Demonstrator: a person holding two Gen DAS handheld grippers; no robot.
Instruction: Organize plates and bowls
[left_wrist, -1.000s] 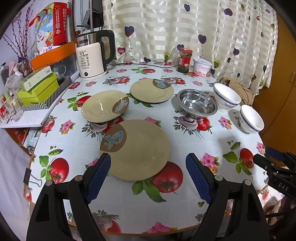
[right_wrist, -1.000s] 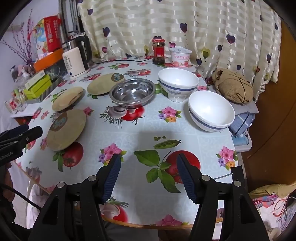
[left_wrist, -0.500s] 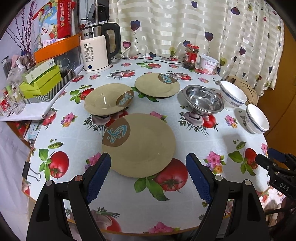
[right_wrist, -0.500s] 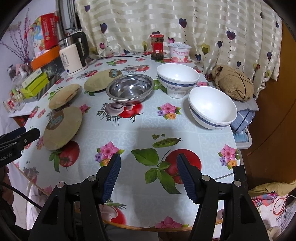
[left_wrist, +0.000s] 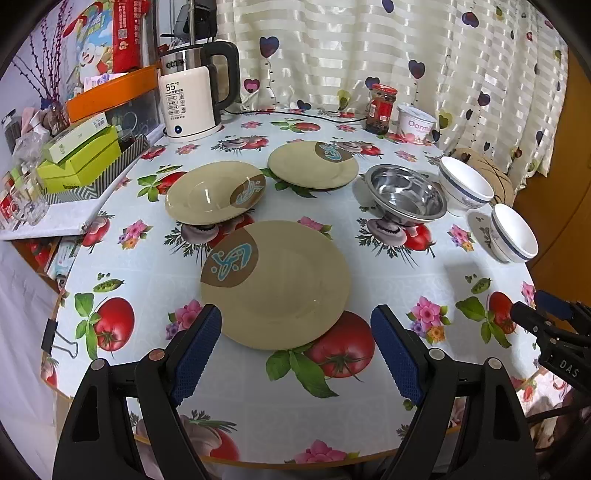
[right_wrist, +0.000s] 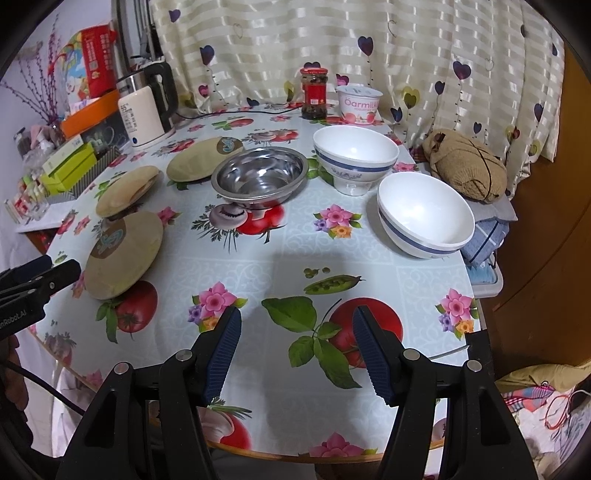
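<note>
Three tan plates lie apart on the flowered tablecloth: a near plate (left_wrist: 275, 284), a middle-left plate (left_wrist: 215, 192) and a far plate (left_wrist: 313, 165). A steel bowl (left_wrist: 406, 194) and two white bowls with blue bands, one farther (left_wrist: 465, 184) and one nearer (left_wrist: 514, 232), stand to the right. My left gripper (left_wrist: 295, 347) is open and empty, just short of the near plate's front rim. My right gripper (right_wrist: 297, 350) is open and empty over the table's front edge, well short of the nearer white bowl (right_wrist: 424, 214), the farther white bowl (right_wrist: 354, 157) and the steel bowl (right_wrist: 260, 177).
A white kettle (left_wrist: 190, 101), a red-lidded jar (left_wrist: 380, 109) and a yogurt tub (left_wrist: 415, 123) stand at the back by the curtain. Green boxes (left_wrist: 77, 158) sit on a shelf at the left. A brown bundle (right_wrist: 465, 170) lies off the table's right edge.
Both grippers have moved a little forward and downward toward the table; the dishes look slightly nearer. Nothing on the table has moved. Both grippers stay open.
</note>
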